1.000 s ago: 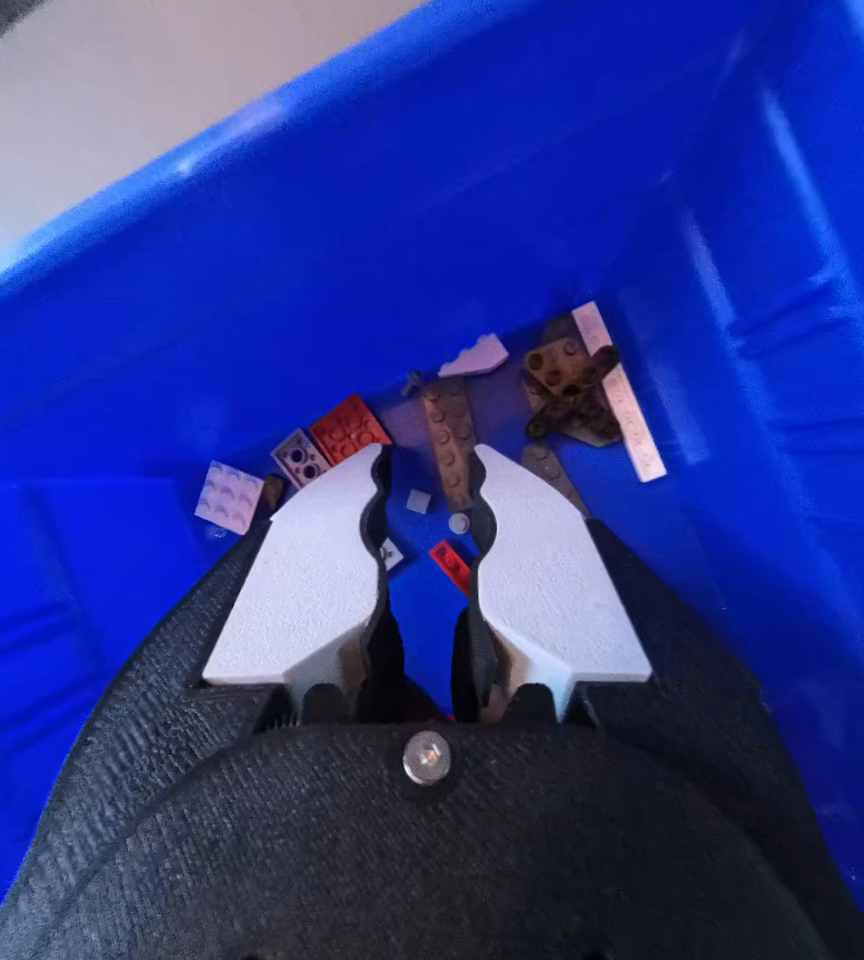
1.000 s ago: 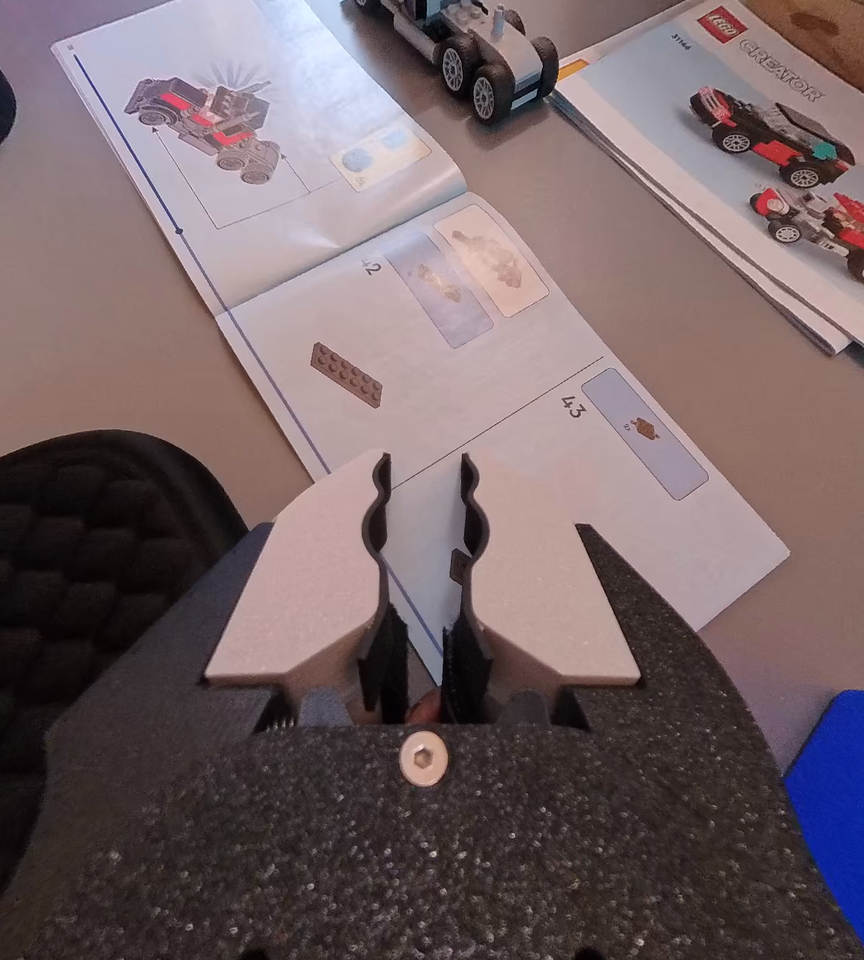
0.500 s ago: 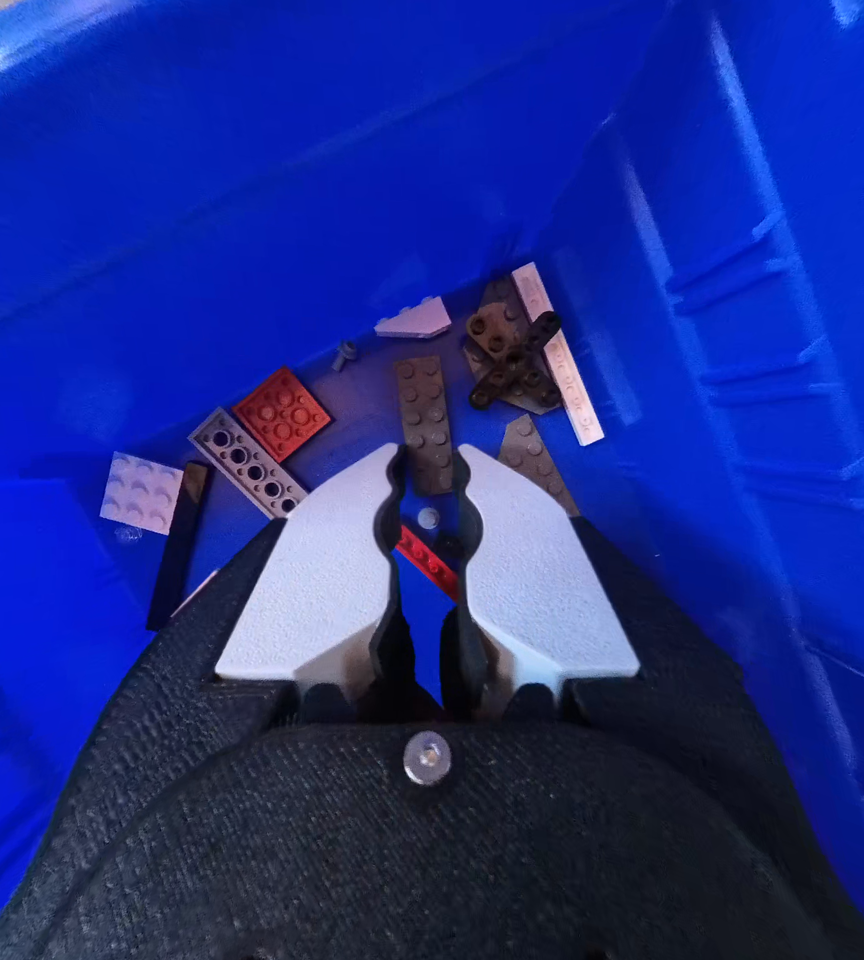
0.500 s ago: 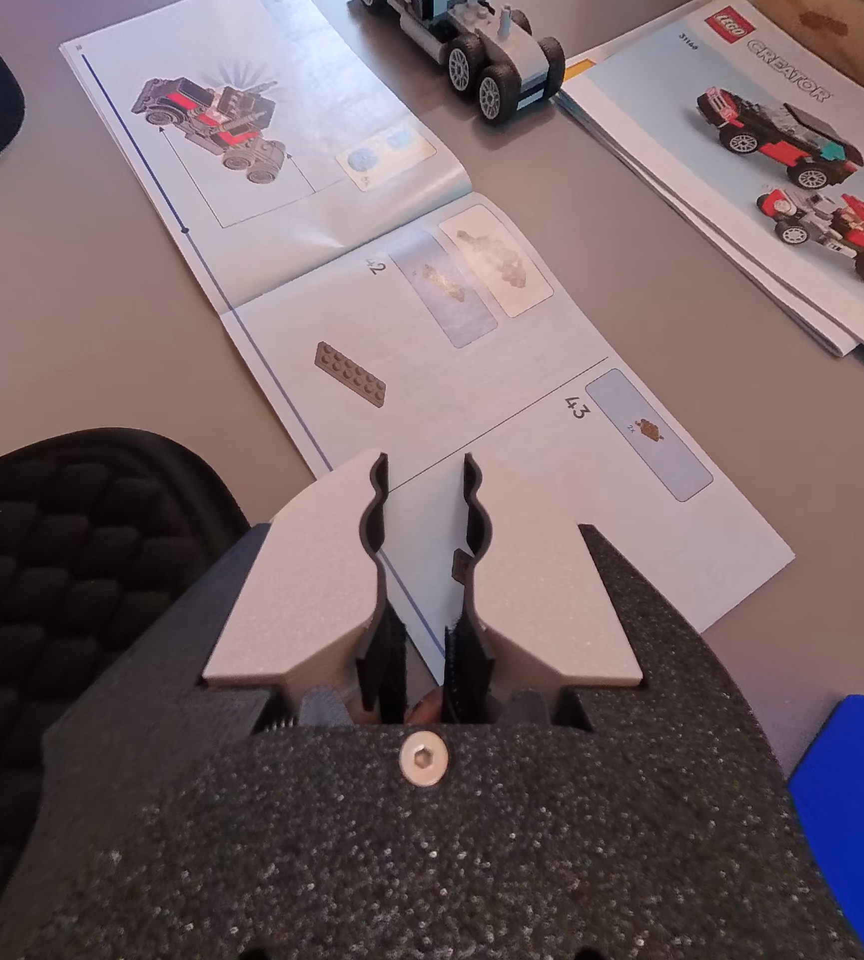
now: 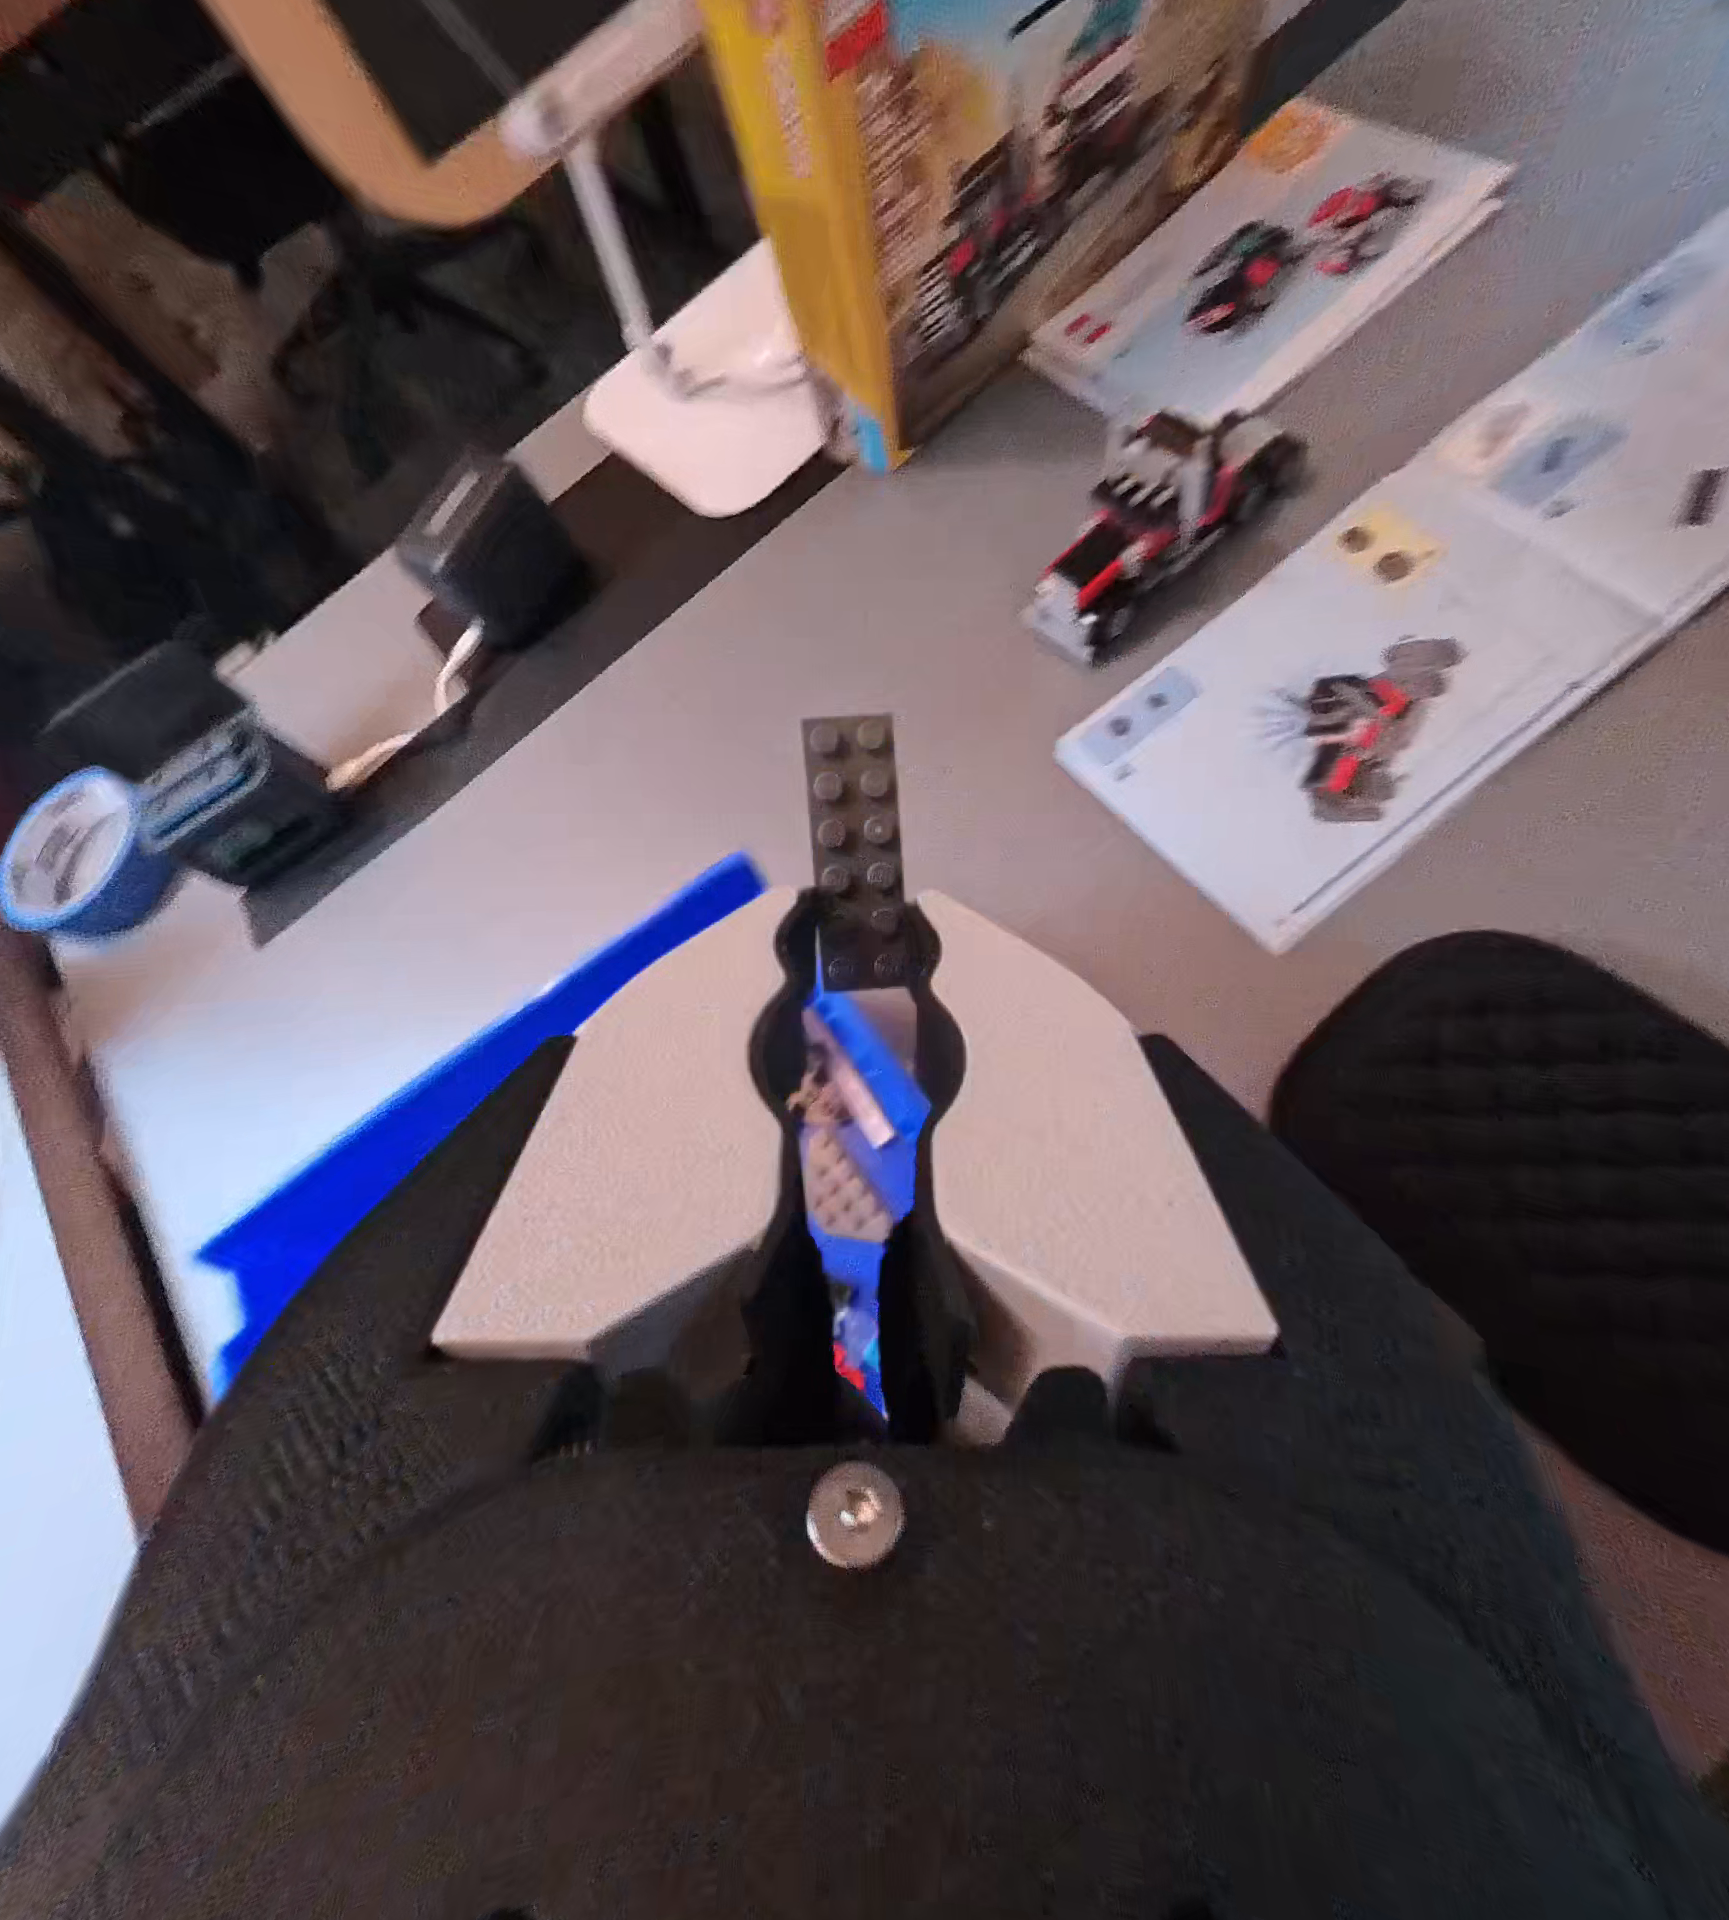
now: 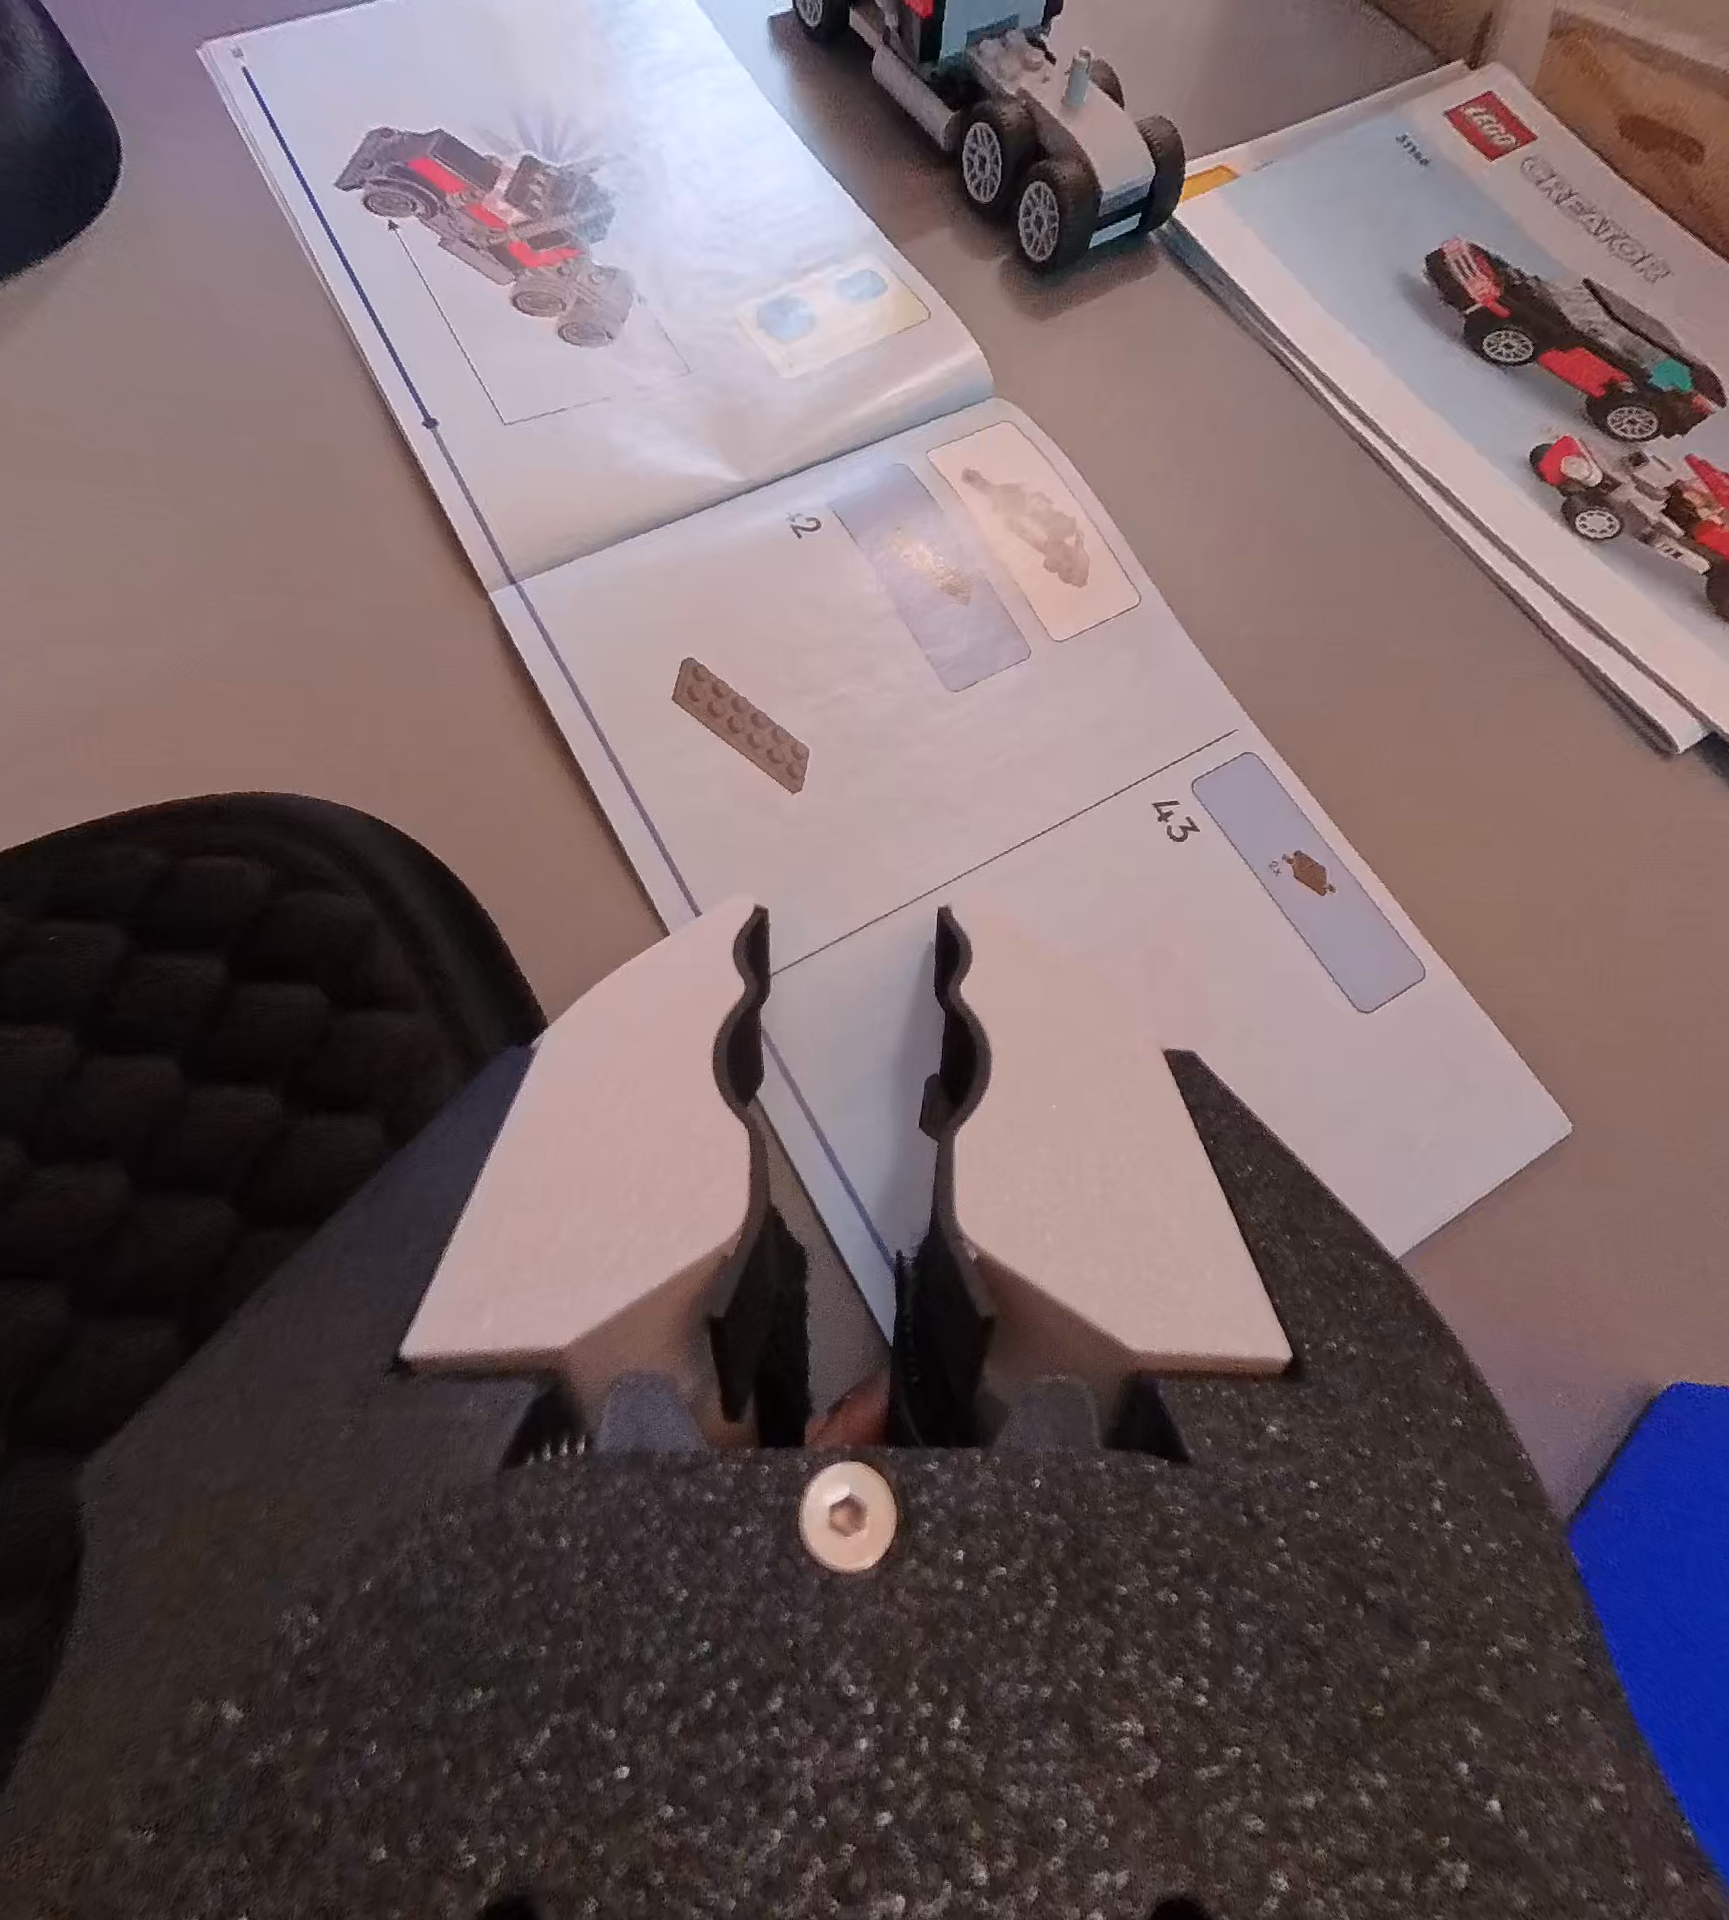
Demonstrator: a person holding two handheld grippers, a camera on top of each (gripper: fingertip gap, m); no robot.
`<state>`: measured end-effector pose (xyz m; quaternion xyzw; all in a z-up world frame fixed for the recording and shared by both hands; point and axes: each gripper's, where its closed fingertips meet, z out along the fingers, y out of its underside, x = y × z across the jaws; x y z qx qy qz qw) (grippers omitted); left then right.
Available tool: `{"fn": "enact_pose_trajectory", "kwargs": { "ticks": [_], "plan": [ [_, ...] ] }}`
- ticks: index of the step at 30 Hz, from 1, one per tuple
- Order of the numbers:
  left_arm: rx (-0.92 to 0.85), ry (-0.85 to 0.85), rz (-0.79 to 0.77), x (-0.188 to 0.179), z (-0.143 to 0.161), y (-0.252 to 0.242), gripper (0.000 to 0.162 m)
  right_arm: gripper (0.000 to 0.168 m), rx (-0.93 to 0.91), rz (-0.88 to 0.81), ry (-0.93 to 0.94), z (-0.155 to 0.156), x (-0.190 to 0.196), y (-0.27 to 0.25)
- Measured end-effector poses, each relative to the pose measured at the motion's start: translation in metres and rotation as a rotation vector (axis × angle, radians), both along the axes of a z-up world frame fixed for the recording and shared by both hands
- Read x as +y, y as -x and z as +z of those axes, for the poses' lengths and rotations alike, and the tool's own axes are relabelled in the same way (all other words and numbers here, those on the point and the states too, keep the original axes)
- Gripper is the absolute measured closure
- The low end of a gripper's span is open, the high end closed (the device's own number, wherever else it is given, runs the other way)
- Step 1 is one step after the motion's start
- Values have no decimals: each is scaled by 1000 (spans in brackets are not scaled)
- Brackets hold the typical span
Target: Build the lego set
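the left gripper (image 5: 858, 935) has its fingers clamped on one dark brown plate (image 5: 852, 821), which sticks out above the blue bin (image 5: 486, 1060). the right gripper (image 6: 849, 925) hovers with fingers apart, holding nothing, over one open instruction booklet (image 6: 943, 675) on the desk (image 6: 164, 571). one built truck (image 6: 1026, 135) stands beyond it, beside a second, closed booklet (image 6: 1525, 395).

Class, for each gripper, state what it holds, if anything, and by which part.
The left gripper pinches a dark brown studded plate by its near end; the rest juts forward. The right gripper is open and holds nothing.
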<state>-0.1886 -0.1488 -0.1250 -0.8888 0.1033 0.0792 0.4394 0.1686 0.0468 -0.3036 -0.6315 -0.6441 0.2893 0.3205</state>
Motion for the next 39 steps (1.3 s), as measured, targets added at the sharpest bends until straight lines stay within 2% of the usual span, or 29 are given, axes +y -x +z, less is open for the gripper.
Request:
{"fn": "enact_pose_trajectory", "kwargs": {
  "ticks": [2,4,8,11,14,19,22,26,28,30,33,39],
  "plan": [
    [-13,7,-135,19,7,-48,145,137,23,-7,-4,3,1,-1],
    [-30,53,-255,36,-5,-94,145,137,32,-20,0,5,3,-2],
    [-28,208,-449,62,-65,-171,145,137,3,-45,8,0,6,-7],
    [78,272,-618,77,-107,-207,145,137,-11,-38,11,-2,5,-8],
    [173,341,-794,91,-130,-222,145,137,-16,-20,31,-3,2,-9],
    [255,454,-1024,104,-151,-221,145,135,-15,-5,61,-3,0,-10],
    [314,527,-1097,103,-166,-213,145,135,-15,-4,64,-3,0,-10],
    [315,615,-1087,99,-185,-208,143,135,-15,-5,65,-3,0,-10],
    [290,614,-1049,99,-185,-208,127,135,-15,-5,65,-3,0,-10],
    [294,589,-1006,102,-180,-203,118,134,-15,-1,65,-3,0,-10],
    [256,466,-917,106,-156,-199,112,131,-17,14,57,-3,-2,-10],
    [242,229,-648,98,-97,-160,112,132,-19,56,48,-3,-7,-9]
  ]
}}
